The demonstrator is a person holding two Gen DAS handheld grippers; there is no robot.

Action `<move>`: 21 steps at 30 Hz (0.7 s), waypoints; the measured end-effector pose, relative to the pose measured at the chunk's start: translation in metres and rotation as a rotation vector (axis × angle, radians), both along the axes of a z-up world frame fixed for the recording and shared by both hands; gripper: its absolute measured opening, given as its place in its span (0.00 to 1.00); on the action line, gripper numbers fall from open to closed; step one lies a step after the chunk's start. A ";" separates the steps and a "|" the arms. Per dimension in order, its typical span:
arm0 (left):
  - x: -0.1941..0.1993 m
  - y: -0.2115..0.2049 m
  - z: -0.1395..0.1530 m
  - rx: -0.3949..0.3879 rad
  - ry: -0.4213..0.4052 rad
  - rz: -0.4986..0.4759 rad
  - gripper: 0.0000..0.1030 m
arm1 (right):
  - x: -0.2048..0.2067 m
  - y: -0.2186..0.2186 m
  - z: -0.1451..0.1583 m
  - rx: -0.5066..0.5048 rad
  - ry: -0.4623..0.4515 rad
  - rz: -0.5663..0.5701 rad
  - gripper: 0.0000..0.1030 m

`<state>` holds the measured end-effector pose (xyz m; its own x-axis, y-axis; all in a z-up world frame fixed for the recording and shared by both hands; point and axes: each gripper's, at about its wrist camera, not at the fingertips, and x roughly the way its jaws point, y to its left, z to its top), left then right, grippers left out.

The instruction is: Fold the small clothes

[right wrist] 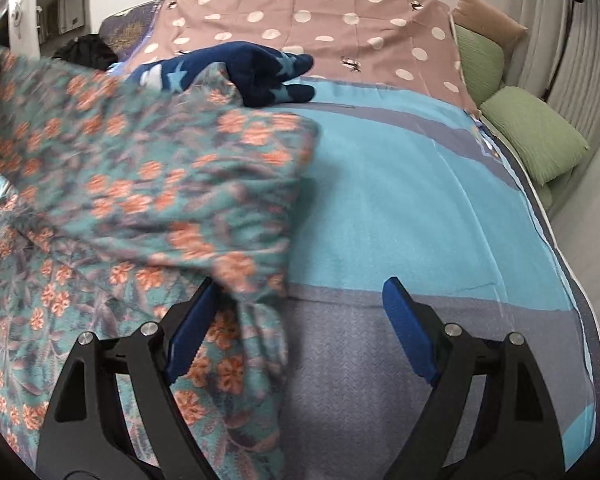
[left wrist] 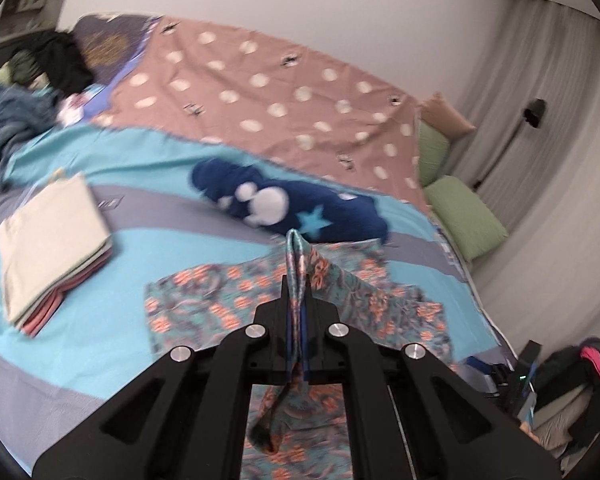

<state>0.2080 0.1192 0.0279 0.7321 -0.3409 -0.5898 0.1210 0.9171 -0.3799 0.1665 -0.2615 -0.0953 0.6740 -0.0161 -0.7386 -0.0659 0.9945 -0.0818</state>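
A teal floral garment (left wrist: 220, 300) with orange flowers lies partly spread on the blue and grey bed cover (left wrist: 100, 360). My left gripper (left wrist: 298, 280) is shut on a bunched edge of it, lifted above the bed, and cloth hangs down between the fingers. In the right wrist view the same floral garment (right wrist: 140, 168) drapes blurred across the left half. My right gripper (right wrist: 300, 284) is open wide. A fold of the cloth hangs just inside its left finger (right wrist: 192, 328), and the pads do not press on it. A navy garment (left wrist: 284, 204) with white shapes and stars lies behind.
A folded stack of clothes (left wrist: 52, 240) sits on the left of the bed. A pink dotted sheet (left wrist: 280, 92) covers the far half. Green pillows (left wrist: 466, 220) line the right edge by the curtain. Loose dark clothes (left wrist: 64, 60) are piled at the far left.
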 end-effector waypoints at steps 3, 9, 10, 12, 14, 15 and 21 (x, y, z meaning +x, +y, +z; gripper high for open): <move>0.011 0.009 -0.036 0.026 0.108 0.020 0.03 | 0.002 -0.011 0.001 -0.019 -0.009 -0.099 0.82; 0.026 0.010 -0.125 0.159 0.312 0.066 0.10 | -0.010 -0.029 -0.005 0.046 0.024 -0.177 0.83; 0.024 0.010 -0.127 0.170 0.292 0.075 0.10 | -0.011 -0.031 -0.007 0.054 0.029 -0.176 0.83; 0.020 0.005 -0.118 0.213 0.264 0.099 0.18 | -0.012 -0.035 -0.008 0.083 0.034 -0.178 0.84; 0.017 0.000 -0.104 0.271 0.215 0.152 0.34 | -0.012 -0.037 -0.008 0.101 0.034 -0.179 0.85; 0.015 -0.006 -0.090 0.288 0.170 0.152 0.35 | -0.013 -0.036 -0.009 0.100 0.033 -0.179 0.85; 0.039 -0.082 -0.041 0.109 0.110 -0.190 0.52 | -0.012 -0.031 -0.012 0.075 0.029 -0.175 0.86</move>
<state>0.2471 0.0373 -0.0127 0.5902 -0.3965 -0.7032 0.2588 0.9180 -0.3005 0.1541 -0.2925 -0.1069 0.6439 -0.0755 -0.7614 0.1074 0.9942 -0.0078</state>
